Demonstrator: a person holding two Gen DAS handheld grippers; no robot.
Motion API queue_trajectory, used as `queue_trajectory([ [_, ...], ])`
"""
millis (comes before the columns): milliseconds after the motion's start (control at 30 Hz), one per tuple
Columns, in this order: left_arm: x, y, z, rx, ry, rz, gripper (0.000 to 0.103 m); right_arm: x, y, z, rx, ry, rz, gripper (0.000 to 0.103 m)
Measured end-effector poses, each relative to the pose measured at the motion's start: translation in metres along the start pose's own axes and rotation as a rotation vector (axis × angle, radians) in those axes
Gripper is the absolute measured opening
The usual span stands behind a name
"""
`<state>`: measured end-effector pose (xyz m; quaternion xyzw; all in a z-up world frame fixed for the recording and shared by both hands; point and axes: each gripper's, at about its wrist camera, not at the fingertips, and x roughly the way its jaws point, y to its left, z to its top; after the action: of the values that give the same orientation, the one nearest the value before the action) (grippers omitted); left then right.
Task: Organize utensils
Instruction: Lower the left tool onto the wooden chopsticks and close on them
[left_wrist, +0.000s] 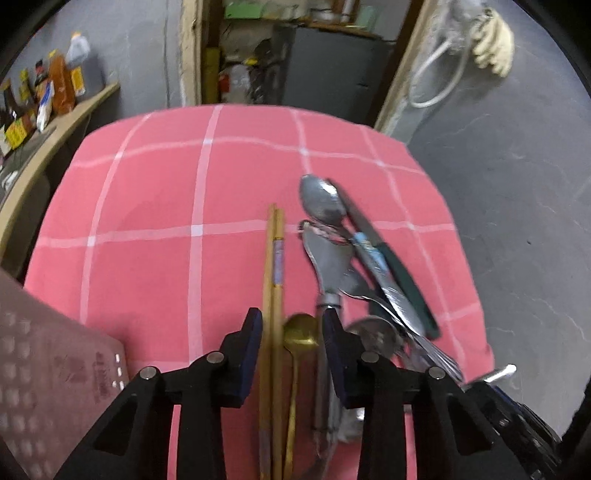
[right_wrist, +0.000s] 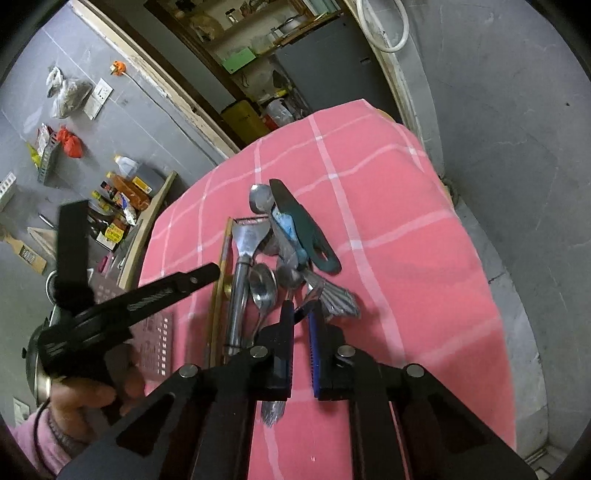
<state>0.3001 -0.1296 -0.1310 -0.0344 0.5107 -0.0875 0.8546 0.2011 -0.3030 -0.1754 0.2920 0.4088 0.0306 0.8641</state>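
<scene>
A pile of utensils lies on a pink checked cloth (left_wrist: 147, 192). In the left wrist view my left gripper (left_wrist: 291, 325) is open, with wooden chopsticks (left_wrist: 272, 258) and a gold spoon (left_wrist: 301, 332) between its fingers. A metal spatula (left_wrist: 327, 258), a steel spoon (left_wrist: 321, 203) and a dark-handled knife (left_wrist: 391, 266) lie to the right. In the right wrist view my right gripper (right_wrist: 301, 310) is nearly shut above several forks (right_wrist: 336, 299) and spoons (right_wrist: 263, 286); whether it grips anything is unclear. The knife (right_wrist: 306, 229) and spatula (right_wrist: 245, 240) lie beyond.
A perforated pink tray (left_wrist: 48, 376) sits at the cloth's left edge, also in the right wrist view (right_wrist: 157, 339). A wooden shelf with bottles (left_wrist: 55, 85) stands at the left. Grey floor (left_wrist: 517, 184) lies past the table's right edge.
</scene>
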Motion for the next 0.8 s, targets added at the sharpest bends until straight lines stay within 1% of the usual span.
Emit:
queue_trajectory([
  [100,0.015,0.008,0.008,-0.036,0.03,0.009,0.031,0.008,0.002,0.007,0.002,0.007,0.027,0.006],
  [267,0.035,0.012,0.017,-0.082,0.074,-0.004,0.025,0.018,0.006,0.024,-0.007,0.023,0.066,0.005],
  [400,0.039,0.015,0.024,-0.089,0.09,-0.004,0.02,0.025,0.005,0.033,-0.011,0.031,0.091,0.005],
  [467,0.039,0.016,0.025,-0.087,0.108,0.005,0.014,0.027,0.005,0.035,-0.016,0.032,0.101,0.004],
  [600,0.039,0.017,0.028,-0.089,0.124,-0.018,0.013,0.031,0.004,0.039,-0.009,0.036,0.124,0.004],
  [800,0.03,0.027,0.024,-0.145,0.122,-0.066,0.012,0.028,0.005,0.037,0.001,0.032,0.145,0.002],
])
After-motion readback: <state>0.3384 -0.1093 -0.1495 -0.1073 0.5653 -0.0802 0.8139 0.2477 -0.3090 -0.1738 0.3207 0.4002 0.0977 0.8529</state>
